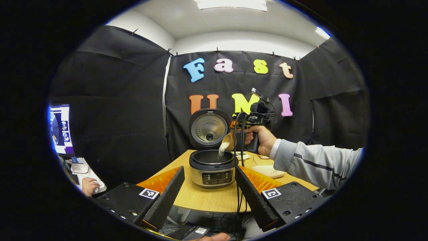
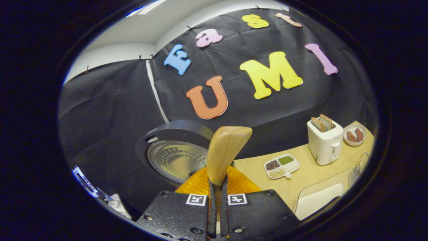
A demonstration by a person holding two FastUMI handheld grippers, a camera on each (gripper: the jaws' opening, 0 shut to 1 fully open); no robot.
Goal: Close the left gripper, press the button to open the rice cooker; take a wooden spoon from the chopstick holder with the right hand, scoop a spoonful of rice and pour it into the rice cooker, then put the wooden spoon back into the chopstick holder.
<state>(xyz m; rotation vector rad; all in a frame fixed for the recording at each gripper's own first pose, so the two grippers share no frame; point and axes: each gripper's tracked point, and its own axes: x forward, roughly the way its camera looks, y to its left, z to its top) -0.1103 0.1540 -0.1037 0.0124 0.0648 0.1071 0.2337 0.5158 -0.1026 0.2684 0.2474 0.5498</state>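
The rice cooker point(image 1: 212, 169) stands on the wooden table point(image 1: 207, 201) with its lid point(image 1: 209, 129) raised upright. My left gripper point(image 1: 210, 170) hovers open in front of the cooker, nothing between its fingers. Beyond the cooker, a hand holds my right gripper point(image 1: 238, 131), which tilts the wooden spoon point(image 1: 227, 142) over the pot. White rice point(image 1: 221, 152) streams from the spoon into the pot. In the right gripper view, my right gripper point(image 2: 217, 187) is shut on the spoon point(image 2: 227, 150), whose bowl points away, beside the cooker lid point(image 2: 174, 157).
A white toaster point(image 2: 324, 142) with bread, a divided dish of grains point(image 2: 282, 165) and a small plate point(image 2: 354, 135) sit on the table to the right. A white board point(image 2: 317, 201) lies nearer. A monitor point(image 1: 60, 129) and another hand point(image 1: 88, 185) are at far left.
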